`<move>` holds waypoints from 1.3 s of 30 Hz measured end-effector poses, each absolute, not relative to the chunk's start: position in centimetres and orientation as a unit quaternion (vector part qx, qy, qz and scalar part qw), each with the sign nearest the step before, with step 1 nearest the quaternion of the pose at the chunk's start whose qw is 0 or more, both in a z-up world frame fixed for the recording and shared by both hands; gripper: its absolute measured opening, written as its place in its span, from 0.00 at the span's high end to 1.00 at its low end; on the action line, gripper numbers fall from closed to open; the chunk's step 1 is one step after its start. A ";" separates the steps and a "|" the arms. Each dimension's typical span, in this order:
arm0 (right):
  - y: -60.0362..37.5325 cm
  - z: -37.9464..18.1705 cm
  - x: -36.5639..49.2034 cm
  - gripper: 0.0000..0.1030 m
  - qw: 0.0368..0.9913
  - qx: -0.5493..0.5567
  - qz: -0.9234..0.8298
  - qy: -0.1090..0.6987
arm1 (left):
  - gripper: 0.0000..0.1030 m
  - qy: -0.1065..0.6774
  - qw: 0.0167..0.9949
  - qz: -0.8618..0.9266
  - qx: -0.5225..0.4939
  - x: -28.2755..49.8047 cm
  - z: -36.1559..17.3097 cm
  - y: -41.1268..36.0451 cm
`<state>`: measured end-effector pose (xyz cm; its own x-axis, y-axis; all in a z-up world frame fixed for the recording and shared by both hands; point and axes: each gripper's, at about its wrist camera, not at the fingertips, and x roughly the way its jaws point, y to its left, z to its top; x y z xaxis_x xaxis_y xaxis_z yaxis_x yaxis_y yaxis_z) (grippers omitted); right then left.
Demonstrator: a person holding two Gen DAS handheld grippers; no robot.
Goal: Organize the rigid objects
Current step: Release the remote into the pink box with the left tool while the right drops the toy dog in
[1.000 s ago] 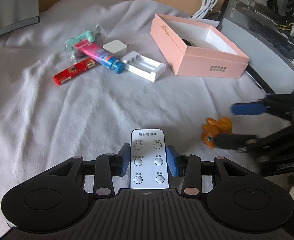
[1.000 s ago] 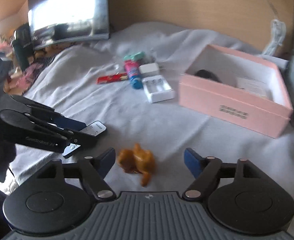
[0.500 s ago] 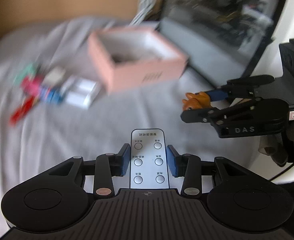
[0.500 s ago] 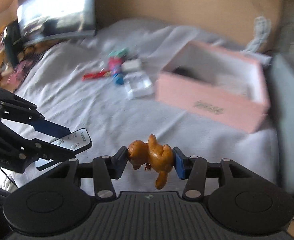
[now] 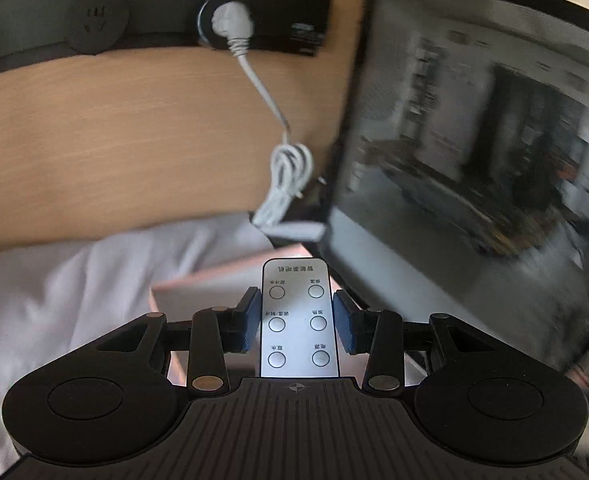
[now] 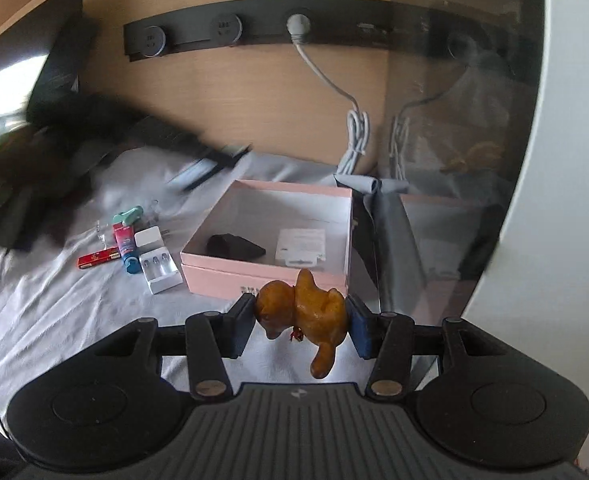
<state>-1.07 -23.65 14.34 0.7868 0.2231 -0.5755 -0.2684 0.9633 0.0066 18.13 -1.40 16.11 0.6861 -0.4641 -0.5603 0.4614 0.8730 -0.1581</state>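
Observation:
My left gripper [image 5: 297, 320] is shut on a white remote control [image 5: 297, 320] and holds it in the air over the pink box [image 5: 198, 292], tilted up toward the wall. In the right wrist view the left gripper [image 6: 214, 160] shows as a dark blur above the box's far left. My right gripper [image 6: 299, 320] is shut on an orange toy figure [image 6: 300, 314] and holds it just in front of the open pink box [image 6: 270, 236]. The box holds a black object [image 6: 234, 246] and a white card [image 6: 300, 246].
On the white sheet [image 6: 54, 312] left of the box lie a white battery case [image 6: 158, 266], a pink tube [image 6: 125, 246], a red lighter [image 6: 98, 258], a white plug [image 6: 148, 237] and a green item [image 6: 128, 214]. A monitor [image 5: 474, 160] stands right. A white cable [image 6: 354, 136] hangs on the wall.
Both grippers have risen and moved toward the pink box. The right gripper closed on the orange toy and lifted it off the sheet. The left camera has tilted up to the wall.

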 end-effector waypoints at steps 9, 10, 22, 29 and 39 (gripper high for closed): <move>-23.7 13.5 -1.4 0.53 0.940 -0.050 0.115 0.317 | 0.58 0.317 0.918 -0.234 -0.048 18.1 13.6 -0.4; -23.6 13.4 -1.1 0.53 0.939 -0.051 0.117 0.319 | 0.58 0.318 0.918 -0.231 -0.052 17.4 13.6 0.1; -20.7 17.7 8.6 0.53 0.944 -0.056 0.167 0.280 | 0.58 0.370 0.909 -0.155 -0.117 4.4 9.1 8.9; -20.0 17.7 16.4 0.50 0.939 -0.029 0.151 0.308 | 0.58 0.386 0.905 -0.093 -0.149 0.7 7.0 13.0; -17.8 16.2 13.4 0.23 0.957 -0.076 0.121 0.252 | 0.58 0.401 0.906 -0.066 -0.121 -0.1 6.1 14.7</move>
